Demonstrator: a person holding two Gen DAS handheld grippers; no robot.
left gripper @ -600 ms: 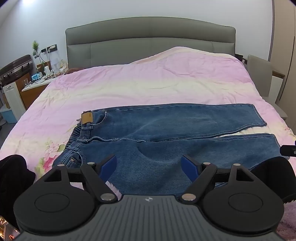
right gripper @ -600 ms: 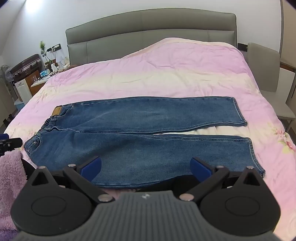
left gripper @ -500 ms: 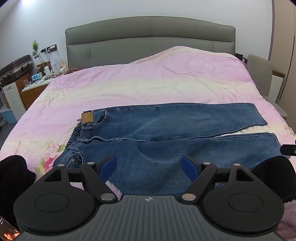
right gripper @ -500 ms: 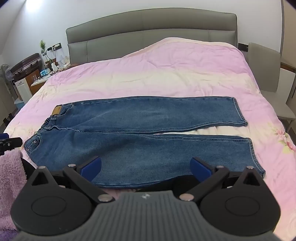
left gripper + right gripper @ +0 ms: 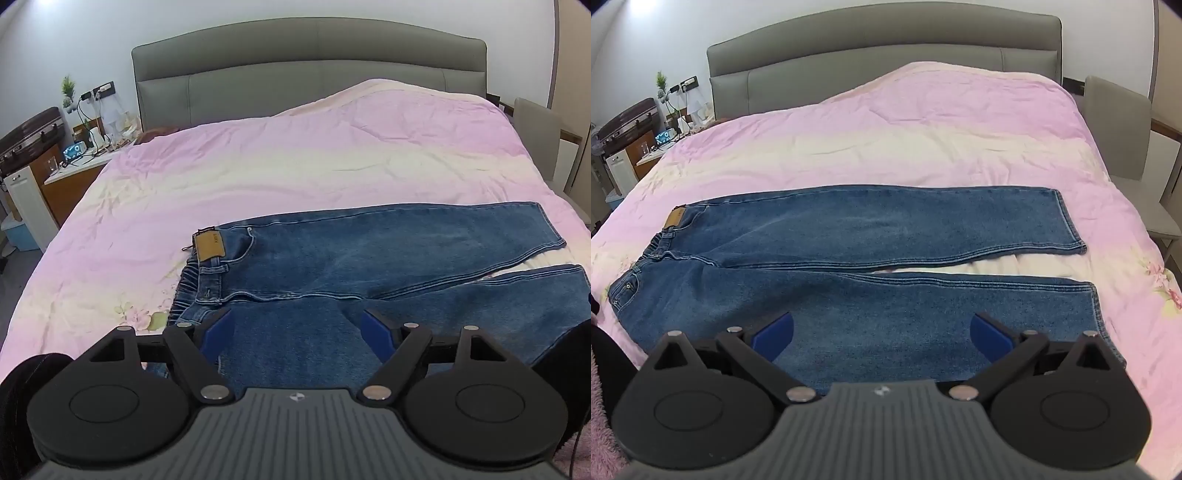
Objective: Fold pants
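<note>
Denim pants (image 5: 871, 258) flat on pink bedspread (image 5: 905, 147), near-edge margin narrow.

Blue jeans (image 5: 849, 273) span the near half of the bed (image 5: 923, 140), its pink cover open behind them up to the grey headboard (image 5: 879, 48), a cluttered nightstand (image 5: 79, 162) crowding the left side.

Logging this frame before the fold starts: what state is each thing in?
jeans: spread flat on the bed, unfolded, legs apart, waist to the left
left tongs: open, empty, over the near leg by the waist
right tongs: open, empty, over the near leg
duvet: spread over the bed, lightly wrinkled
</note>
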